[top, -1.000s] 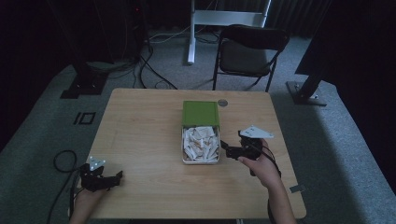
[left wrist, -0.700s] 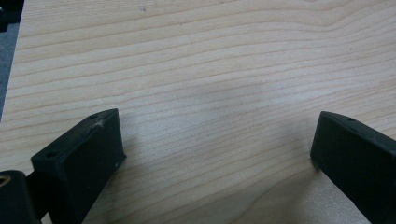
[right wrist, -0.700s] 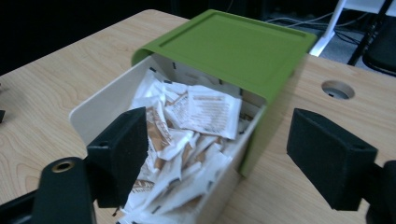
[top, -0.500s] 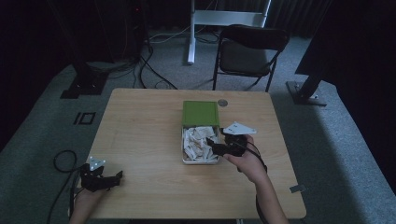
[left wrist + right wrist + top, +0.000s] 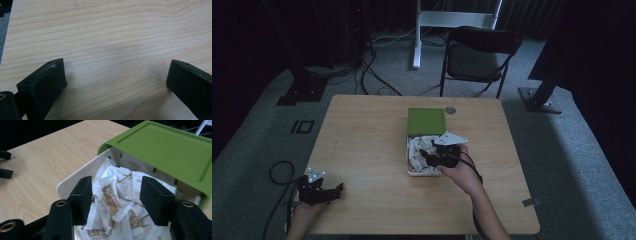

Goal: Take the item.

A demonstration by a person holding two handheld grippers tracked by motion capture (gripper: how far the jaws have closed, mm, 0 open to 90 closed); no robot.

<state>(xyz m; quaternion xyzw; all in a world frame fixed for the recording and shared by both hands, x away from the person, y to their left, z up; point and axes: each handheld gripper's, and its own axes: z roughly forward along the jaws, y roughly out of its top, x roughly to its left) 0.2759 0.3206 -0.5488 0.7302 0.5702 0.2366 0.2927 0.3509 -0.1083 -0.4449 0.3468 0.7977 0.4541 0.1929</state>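
Note:
A white box (image 5: 408,161) of white and brown sachets (image 5: 417,150) sits mid-table, with a green lid (image 5: 426,121) over its far half. My right gripper (image 5: 428,158) hangs over the box's near right part, pointing left. In the right gripper view the gripper (image 5: 116,195) reaches down among the sachets (image 5: 125,183), near the white rim (image 5: 75,177) and below the green lid (image 5: 170,147). Its jaws have just been closing and stand partly apart, with sachets between them that the pads do not press. My left gripper (image 5: 334,192) rests open at the table's front left, over bare wood (image 5: 115,50).
A small round disc (image 5: 450,110) lies on the table beyond the lid. A black folding chair (image 5: 479,55) stands behind the table, with stand feet and cables on the grey floor around it. A cable loop (image 5: 279,172) hangs off the front left edge.
My right gripper has moved left from beside the box to over its sachets, and its jaws have narrowed. The left gripper has stayed where it was.

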